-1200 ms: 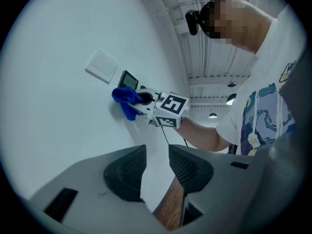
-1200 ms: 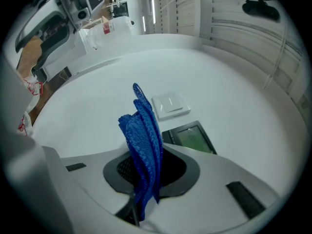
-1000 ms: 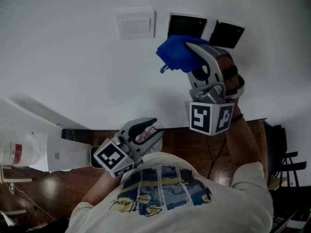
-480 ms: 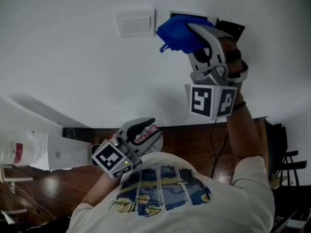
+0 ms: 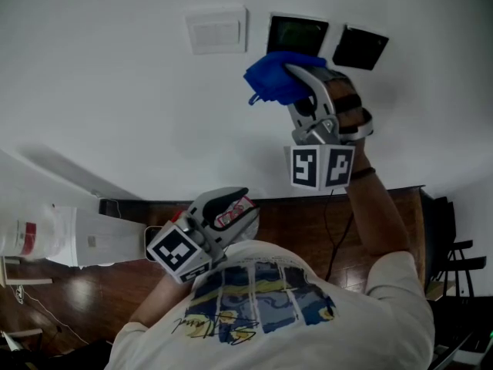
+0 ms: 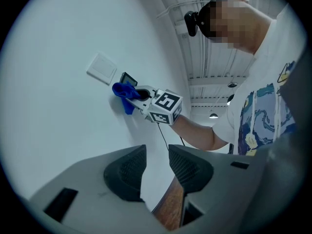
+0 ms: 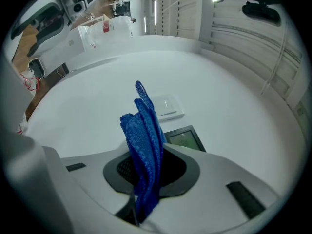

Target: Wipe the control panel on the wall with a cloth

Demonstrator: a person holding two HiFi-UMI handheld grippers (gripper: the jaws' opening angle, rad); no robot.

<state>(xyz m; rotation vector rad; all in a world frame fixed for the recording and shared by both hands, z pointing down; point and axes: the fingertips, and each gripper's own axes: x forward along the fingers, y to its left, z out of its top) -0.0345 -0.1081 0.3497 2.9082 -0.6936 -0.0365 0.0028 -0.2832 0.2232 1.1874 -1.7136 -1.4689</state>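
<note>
Right gripper (image 5: 299,83): jaws clamped on blue cloth (image 5: 271,83). Cloth has slid off control panel (image 5: 296,35), now uncovered just above jaws; one wipe stroke likely done. Left gripper (image 6: 155,155): jaws slightly apart, empty.

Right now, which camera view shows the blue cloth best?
The right gripper view: the blue woven cloth fills its centre, clamped in the jaws. Head view: bunched by the dark wall panel. Left gripper view: small, distant.

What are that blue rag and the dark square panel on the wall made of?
The blue cloth looks like soft microfibre: fuzzy woven texture, limp folds. The dark square panel seems glossy glass or plastic, given its smooth, faintly reflective face.
</note>
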